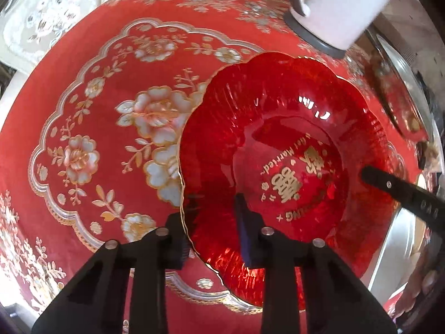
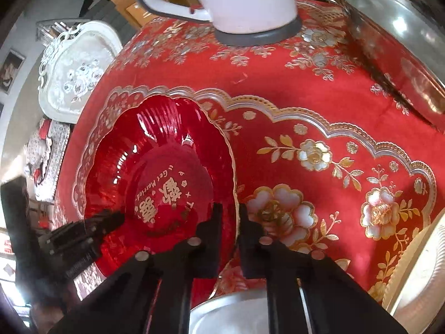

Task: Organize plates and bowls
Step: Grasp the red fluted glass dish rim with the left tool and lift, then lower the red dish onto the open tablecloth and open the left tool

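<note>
Red bowl (image 1: 278, 144) on tabletop (image 1: 97, 55), scalloped gilt rim, translucent glossy, likely rigid, light, slippery, chip-prone. Best hold: rim wall, one finger inside, one outside. Left gripper (image 1: 212, 222) clamps near rim so; right gripper (image 2: 230, 222) pinches opposite rim. White kettle (image 2: 250, 2) behind; metal pot (image 2: 403, 44) far right.

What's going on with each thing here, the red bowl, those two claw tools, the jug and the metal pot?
Red bowl: upright, empty, on the tablecloth, rim pinched from two sides.
Left gripper: shut on the bowl's rim.
Right gripper: shut on the opposite rim.
White jug: standing upright.
Metal pot: resting on the tablecloth.
</note>
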`<state>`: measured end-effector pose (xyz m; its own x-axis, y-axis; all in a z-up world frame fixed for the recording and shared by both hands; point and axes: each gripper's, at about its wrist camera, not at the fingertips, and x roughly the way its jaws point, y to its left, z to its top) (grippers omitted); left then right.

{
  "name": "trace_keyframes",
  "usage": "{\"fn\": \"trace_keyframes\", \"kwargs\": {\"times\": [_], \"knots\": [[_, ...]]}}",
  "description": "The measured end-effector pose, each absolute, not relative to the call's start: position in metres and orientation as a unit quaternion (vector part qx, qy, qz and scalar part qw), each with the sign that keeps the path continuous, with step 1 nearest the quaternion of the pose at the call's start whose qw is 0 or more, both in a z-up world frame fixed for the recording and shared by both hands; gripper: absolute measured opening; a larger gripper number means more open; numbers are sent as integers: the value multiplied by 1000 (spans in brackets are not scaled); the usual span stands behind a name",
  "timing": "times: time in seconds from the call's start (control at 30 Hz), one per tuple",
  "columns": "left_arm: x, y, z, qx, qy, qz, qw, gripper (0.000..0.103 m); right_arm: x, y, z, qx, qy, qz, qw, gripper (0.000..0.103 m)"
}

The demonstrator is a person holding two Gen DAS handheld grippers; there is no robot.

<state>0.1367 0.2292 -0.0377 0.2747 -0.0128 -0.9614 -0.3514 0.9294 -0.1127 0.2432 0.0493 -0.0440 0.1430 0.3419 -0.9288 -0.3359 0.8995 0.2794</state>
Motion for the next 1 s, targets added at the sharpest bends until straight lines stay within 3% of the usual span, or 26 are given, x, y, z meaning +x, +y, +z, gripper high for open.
{"fn": "trace_keyframes", "kwargs": {"times": [0.33,0.7,1.0], "knots": [[81,267,-9,-149,571,134,796,26,169,83,-11,-20,597,272,754,13],[5,277,-29,-142,581,162,785,28,75,96,-39,-35,634,293,715,17],[-7,261,-37,-83,552,185,809,39,55,96,-51,-42,627,299,719,21]]}}
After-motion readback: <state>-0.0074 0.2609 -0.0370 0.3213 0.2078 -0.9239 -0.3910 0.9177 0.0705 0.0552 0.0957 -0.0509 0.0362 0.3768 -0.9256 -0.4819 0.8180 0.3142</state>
